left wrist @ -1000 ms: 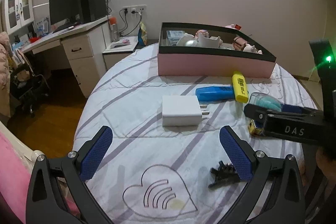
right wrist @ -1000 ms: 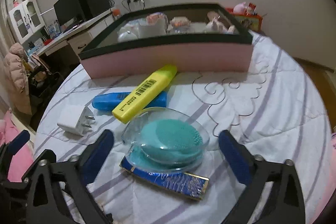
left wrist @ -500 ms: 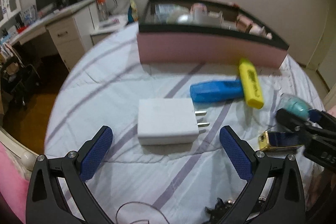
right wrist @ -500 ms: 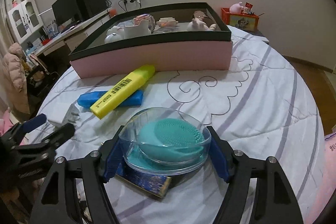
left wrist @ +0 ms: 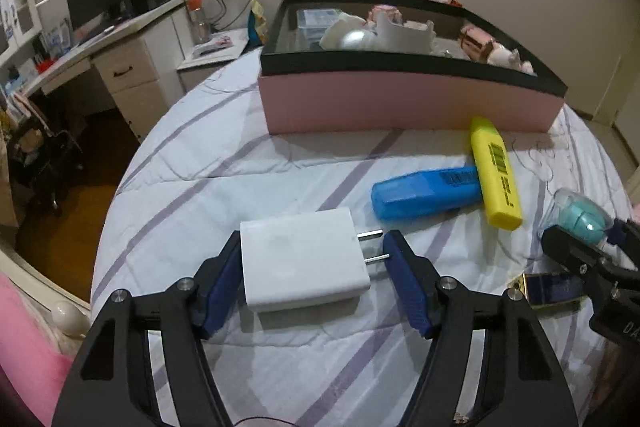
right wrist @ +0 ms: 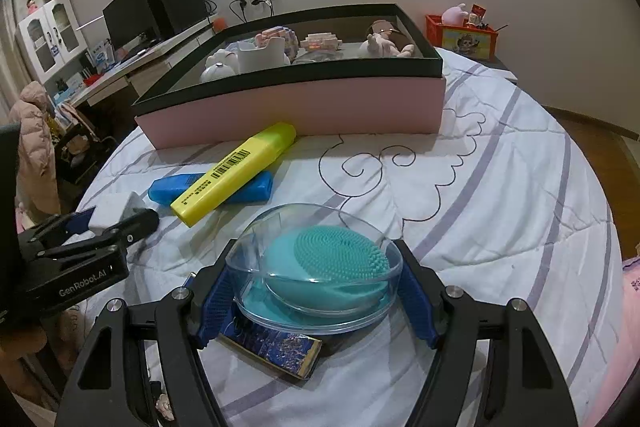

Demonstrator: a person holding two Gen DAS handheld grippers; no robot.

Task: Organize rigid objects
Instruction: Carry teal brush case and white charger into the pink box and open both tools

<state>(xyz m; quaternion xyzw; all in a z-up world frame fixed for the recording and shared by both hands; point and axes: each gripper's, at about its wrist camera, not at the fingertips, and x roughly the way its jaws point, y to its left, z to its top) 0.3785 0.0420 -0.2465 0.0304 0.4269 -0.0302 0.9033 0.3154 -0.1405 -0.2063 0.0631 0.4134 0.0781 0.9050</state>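
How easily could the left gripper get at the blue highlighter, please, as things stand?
Probably not yet: the left gripper is closing around the white charger, and the yellow highlighter lies across the blue highlighter's far end.

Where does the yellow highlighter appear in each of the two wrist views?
Left wrist: yellow highlighter right of centre, lying over the blue highlighter.
Right wrist: left of centre, pointing diagonally at the box.
Shared landmark: the pink box just behind it.

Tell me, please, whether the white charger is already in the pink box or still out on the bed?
Out. The white charger lies flat on the striped bedspread, well short of the pink box, with the left gripper closing around it.
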